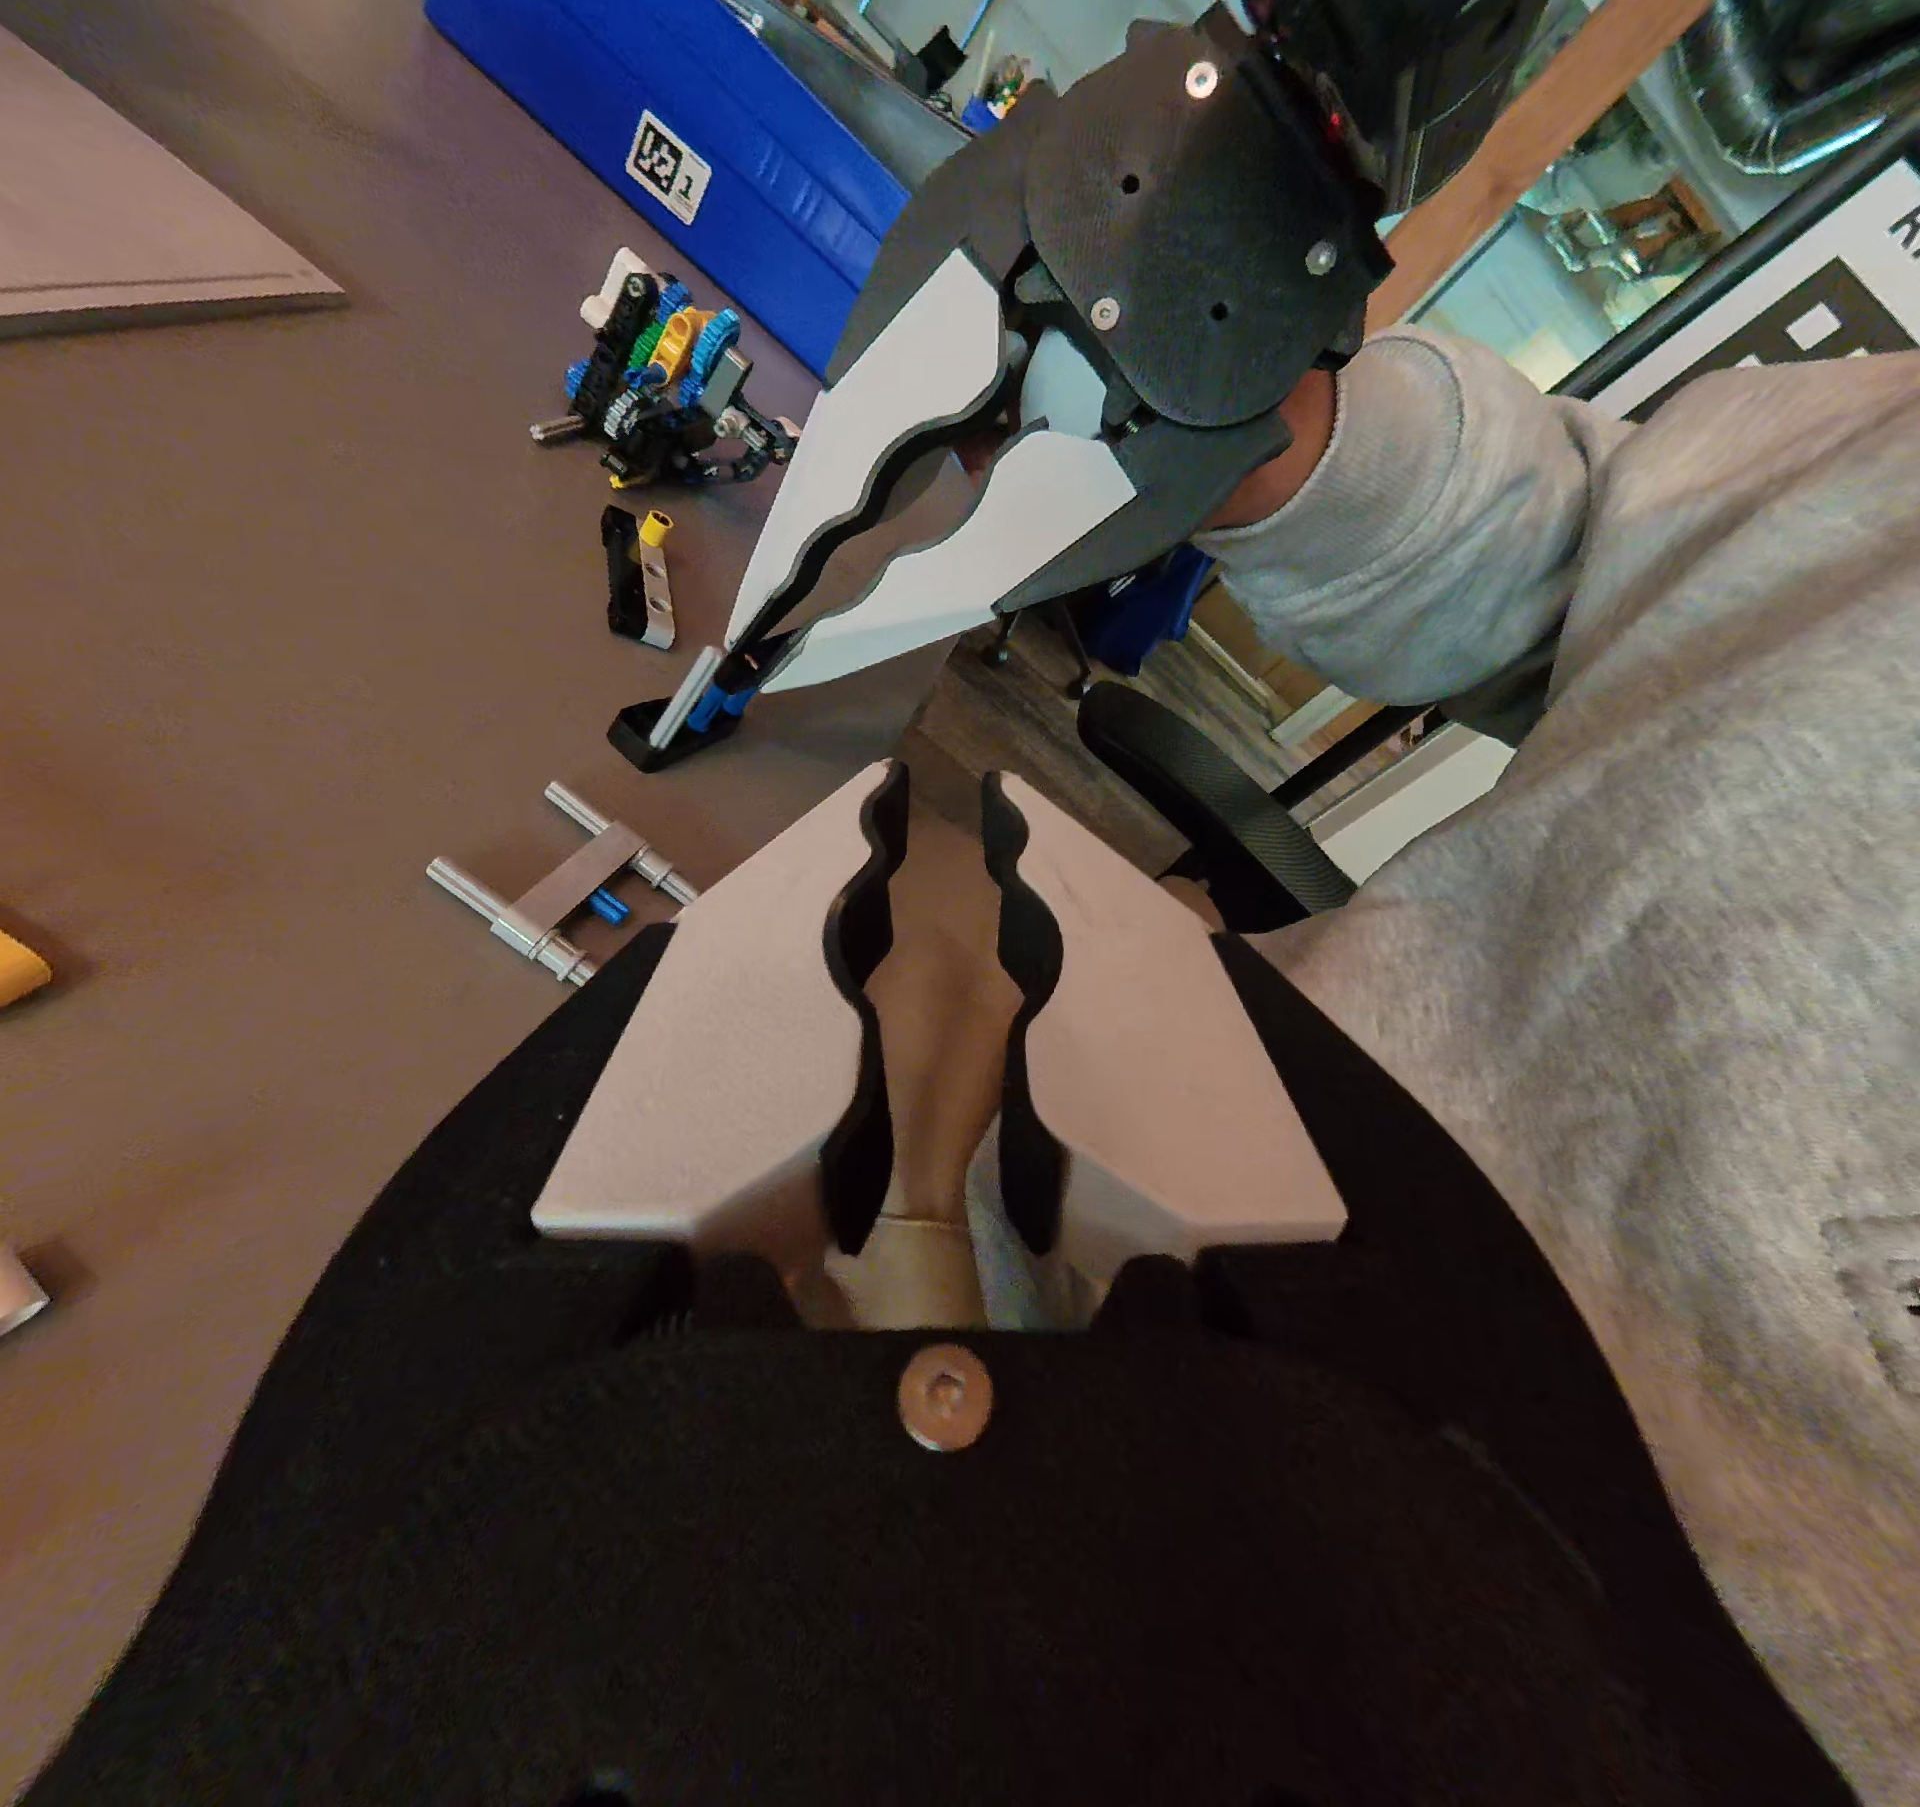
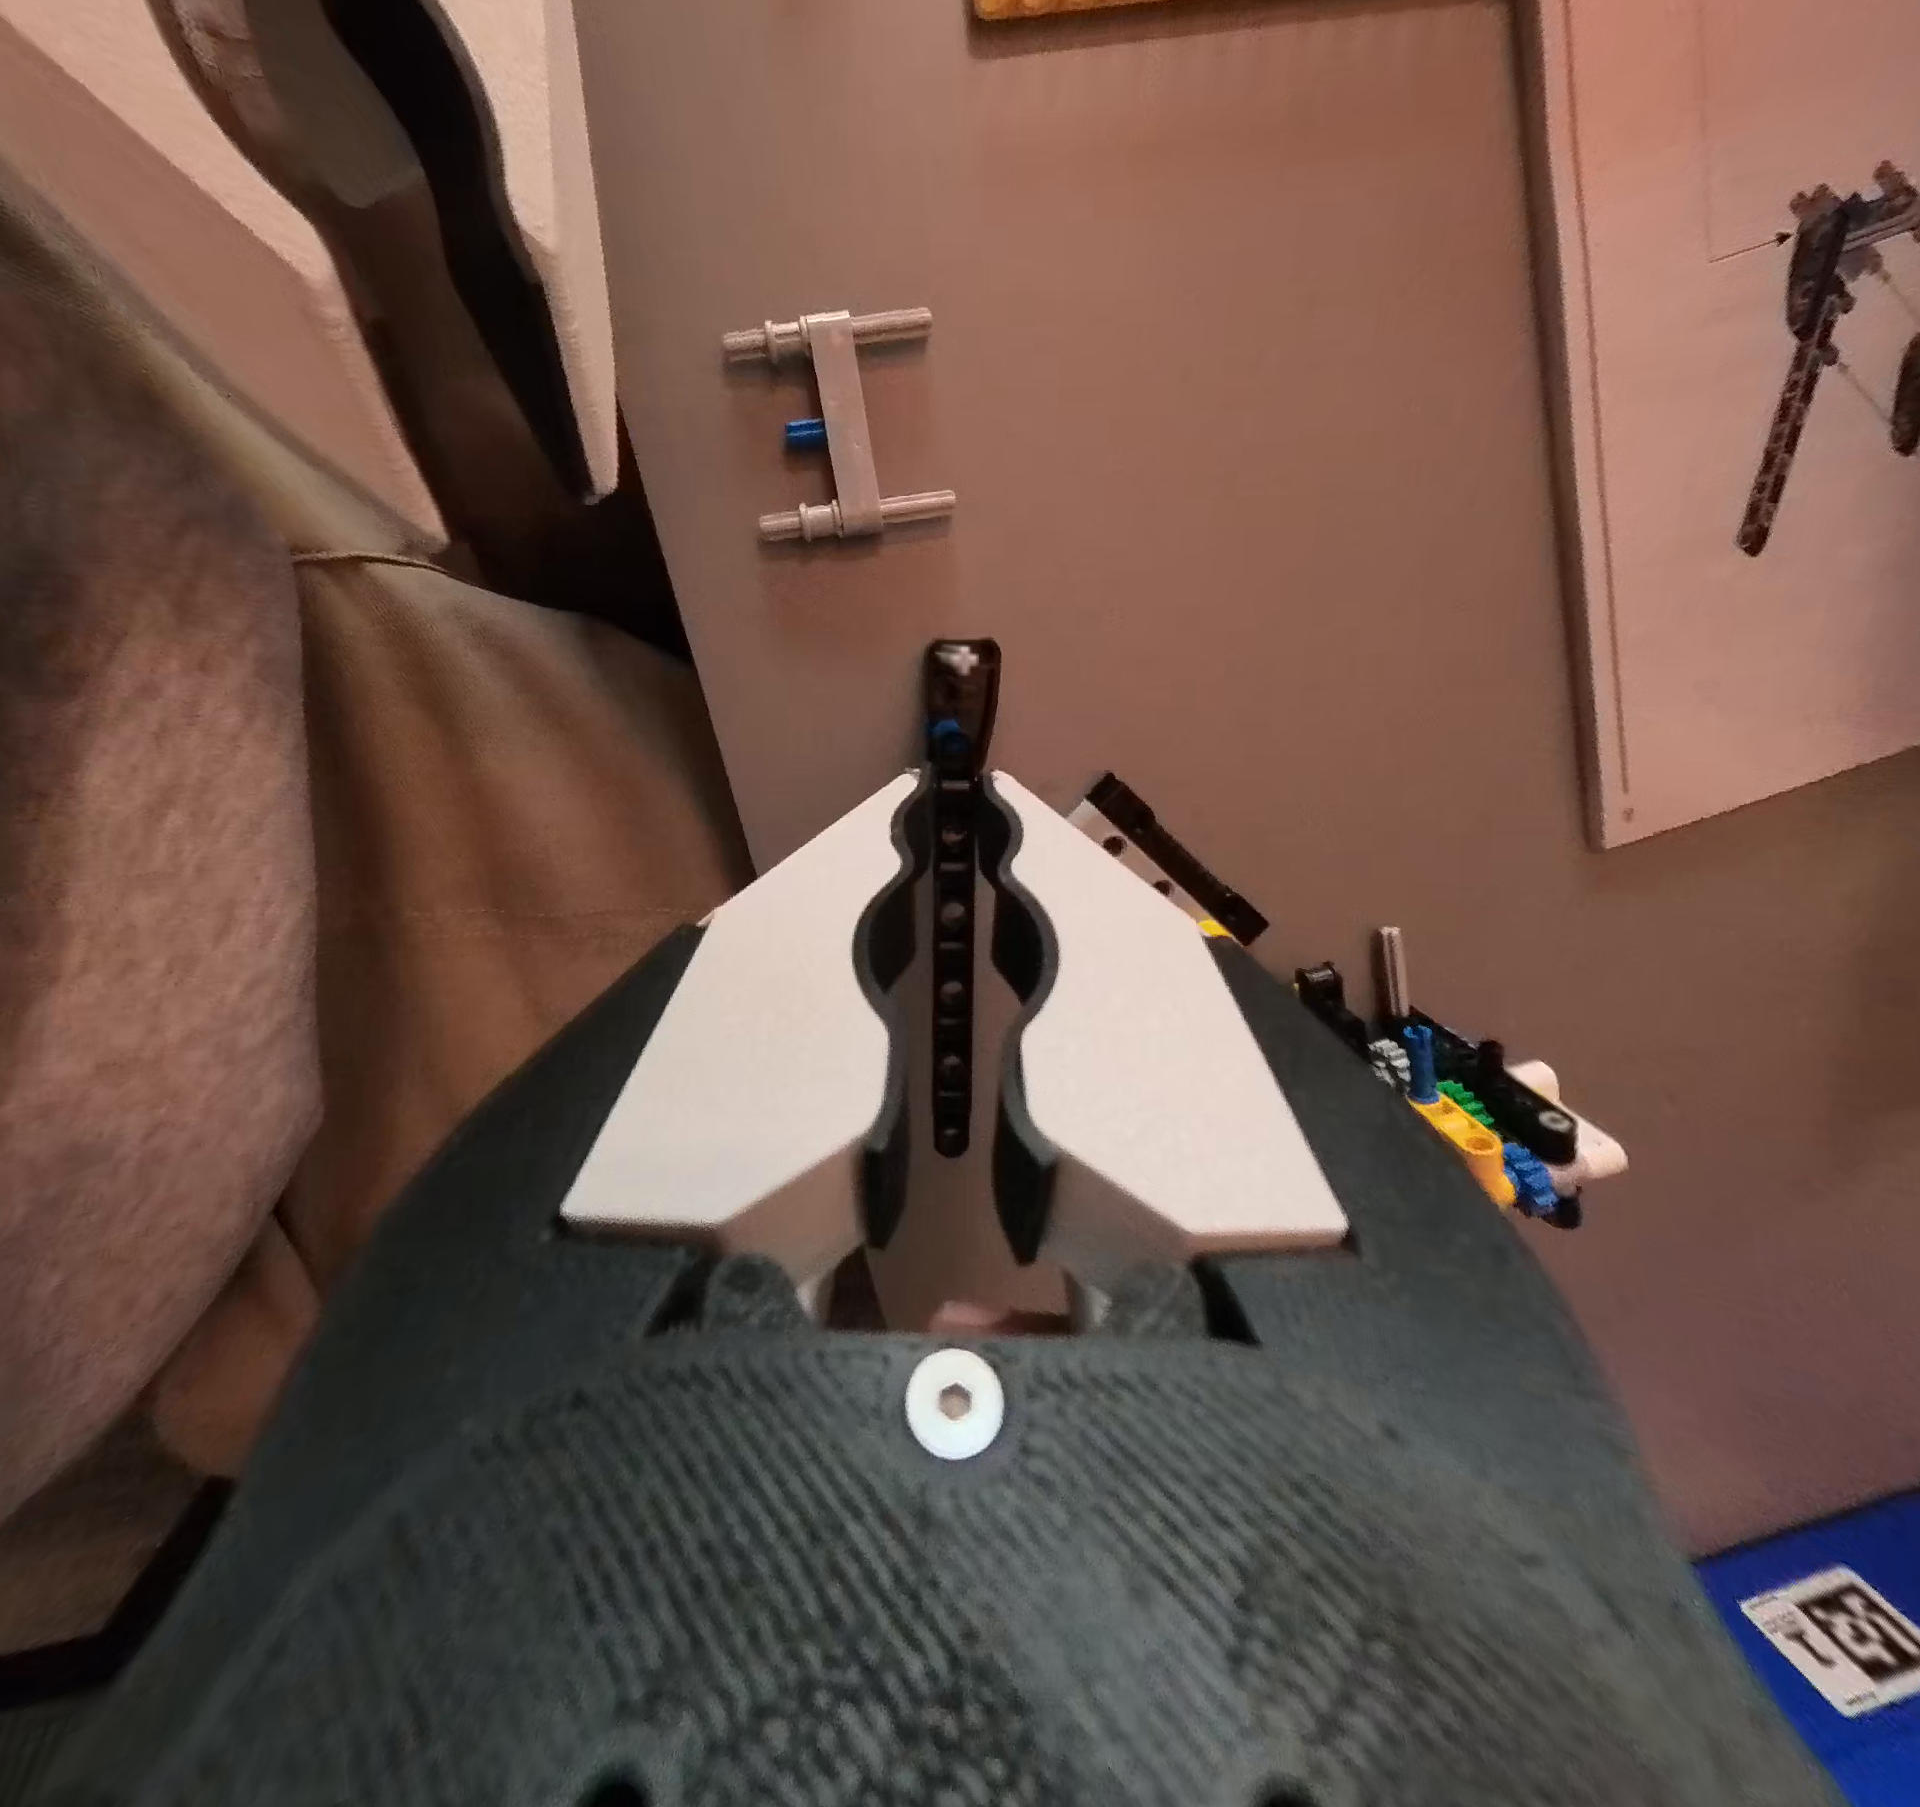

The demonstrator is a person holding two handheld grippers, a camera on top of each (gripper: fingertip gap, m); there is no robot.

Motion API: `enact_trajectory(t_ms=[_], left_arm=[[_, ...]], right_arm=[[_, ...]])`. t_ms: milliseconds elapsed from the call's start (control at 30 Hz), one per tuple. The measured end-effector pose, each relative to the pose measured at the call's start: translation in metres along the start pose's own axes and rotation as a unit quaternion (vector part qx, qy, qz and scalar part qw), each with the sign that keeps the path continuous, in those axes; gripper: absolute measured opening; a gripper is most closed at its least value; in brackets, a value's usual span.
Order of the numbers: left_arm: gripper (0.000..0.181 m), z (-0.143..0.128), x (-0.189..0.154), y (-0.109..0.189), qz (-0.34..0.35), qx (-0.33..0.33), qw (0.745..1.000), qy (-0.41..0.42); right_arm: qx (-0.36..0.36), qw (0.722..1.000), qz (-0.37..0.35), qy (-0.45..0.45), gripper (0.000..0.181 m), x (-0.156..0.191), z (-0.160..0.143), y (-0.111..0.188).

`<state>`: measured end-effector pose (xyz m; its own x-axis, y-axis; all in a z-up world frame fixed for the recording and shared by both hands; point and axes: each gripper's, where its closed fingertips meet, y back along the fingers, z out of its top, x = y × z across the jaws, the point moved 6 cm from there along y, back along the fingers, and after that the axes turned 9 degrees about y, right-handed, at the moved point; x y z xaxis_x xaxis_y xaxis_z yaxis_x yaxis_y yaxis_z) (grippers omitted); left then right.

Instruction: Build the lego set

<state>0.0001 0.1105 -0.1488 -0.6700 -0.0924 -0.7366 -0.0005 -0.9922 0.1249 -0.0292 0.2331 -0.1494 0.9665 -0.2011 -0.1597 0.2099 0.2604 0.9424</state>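
Right hand-held gripper (image 2: 954,778) clamped on black beam (image 2: 953,968); left hand-held gripper (image 1: 943,783) parted, empty.

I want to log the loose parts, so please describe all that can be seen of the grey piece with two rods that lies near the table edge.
The grey rod assembly looks like plastic: one flat grey beam crossing two parallel light-grey axles, so it forms an H. A small blue pin sticks out of the beam between the axles. It lies flat on the brown table, close to the edge. No tongs touch it.
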Motion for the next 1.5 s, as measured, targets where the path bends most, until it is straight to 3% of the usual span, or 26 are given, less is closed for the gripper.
enact_trajectory(t_ms=[567,700,767,833,1000,1233,1500], left_arm=[[0.011,-0.002,0.003,-0.004,0.023,0.009,1.000,-0.012],[0.036,0.012,0.013,-0.004,0.095,-0.016,0.995,-0.038],[0.049,0.020,0.012,-0.007,0.100,-0.006,0.993,-0.064],[0.050,0.025,0.013,-0.015,0.108,0.023,0.990,-0.083],[0.035,0.029,0.023,-0.039,0.131,0.111,0.977,-0.127],[0.013,0.026,0.034,-0.058,0.126,0.177,0.947,-0.236],[0.003,0.024,0.035,-0.064,0.094,0.200,0.942,-0.254]], right_arm=[[-0.002,1.000,0.021,0.002,0.007,-0.002,-0.001,-0.001],[0.014,0.999,0.029,0.010,0.007,-0.003,0.001,-0.001],[0.021,0.999,0.035,0.013,0.006,-0.004,0.001,-0.001],[0.025,0.999,0.040,0.018,0.006,-0.004,0.002,-0.002],[0.025,0.998,0.046,0.020,0.007,-0.005,0.002,-0.002],[0.013,0.999,0.047,0.022,0.007,-0.005,0.001,-0.002],[0.011,0.998,0.049,0.029,0.007,-0.005,0.001,-0.002]])
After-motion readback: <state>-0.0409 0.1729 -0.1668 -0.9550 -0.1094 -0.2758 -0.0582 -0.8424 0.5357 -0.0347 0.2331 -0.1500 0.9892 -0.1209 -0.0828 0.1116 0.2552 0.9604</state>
